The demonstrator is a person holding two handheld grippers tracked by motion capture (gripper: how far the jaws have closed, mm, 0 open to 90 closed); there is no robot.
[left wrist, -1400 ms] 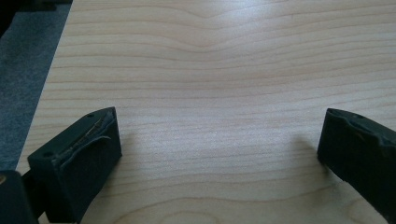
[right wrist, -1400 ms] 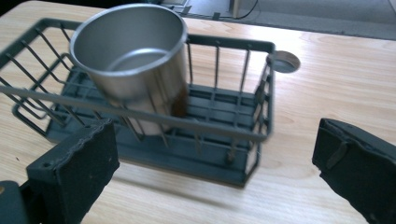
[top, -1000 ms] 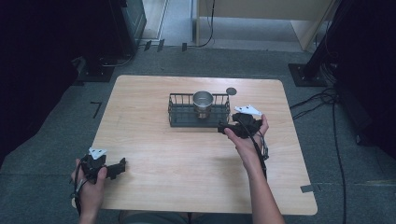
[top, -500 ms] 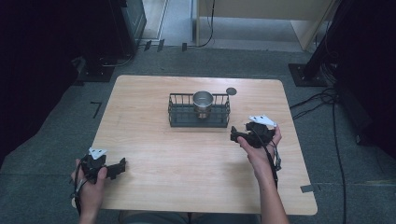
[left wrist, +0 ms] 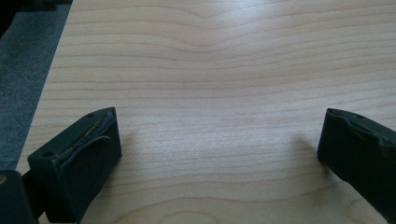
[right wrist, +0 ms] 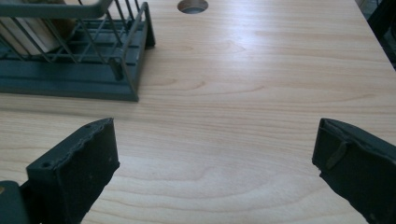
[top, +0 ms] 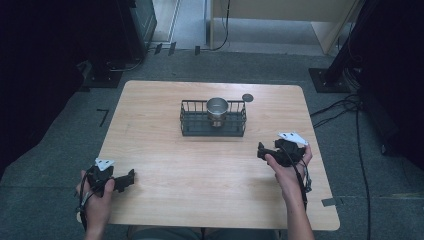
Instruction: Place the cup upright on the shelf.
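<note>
While both hands sit low in the frame, the job looks pretty much wrapped up to me. Going from the left of the high view: the left gripper [top: 131,176] hovers over the lower left corner of the wooden table [top: 150,125], jaws spread wide with nothing between them, just bare wood grain in its own view. Middle of the frame, slightly up, the metal cup [top: 217,108] stands upright inside the black wire basket [top: 192,116], so I'd guess that was the whole point and nothing obvious is left but parking the hands. Further right, the right gripper [top: 261,149] is also gaping wide and empty, near the basket's lower right corner but apart from it. A round cable hole [top: 247,97] sits just right of the basket's top. Table's light wood, floor is grey carpet, dark gear and cables around the edges.
</note>
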